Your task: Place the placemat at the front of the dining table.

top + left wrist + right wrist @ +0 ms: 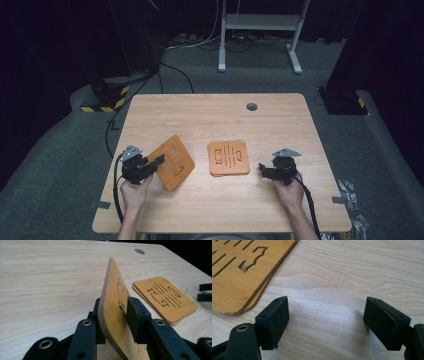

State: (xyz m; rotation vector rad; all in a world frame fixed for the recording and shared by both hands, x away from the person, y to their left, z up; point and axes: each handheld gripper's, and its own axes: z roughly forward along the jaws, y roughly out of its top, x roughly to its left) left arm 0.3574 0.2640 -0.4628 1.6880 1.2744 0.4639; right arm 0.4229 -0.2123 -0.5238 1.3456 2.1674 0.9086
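At eight o'clock on the wooden table (210, 200), a slotted bamboo board (172, 161) is pinched on edge, tilted, between the jaws of the left gripper (113, 316). Near the table's centre, a stack of matching bamboo boards (229, 157) lies flat. At four o'clock, the right gripper (325, 323) is held with jaws spread, just beside the stack.

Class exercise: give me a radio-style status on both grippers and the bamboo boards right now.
Left gripper shut on bamboo board, held on edge. Right gripper open, above bare table. Board stack flat mid-table. Nothing in the way.
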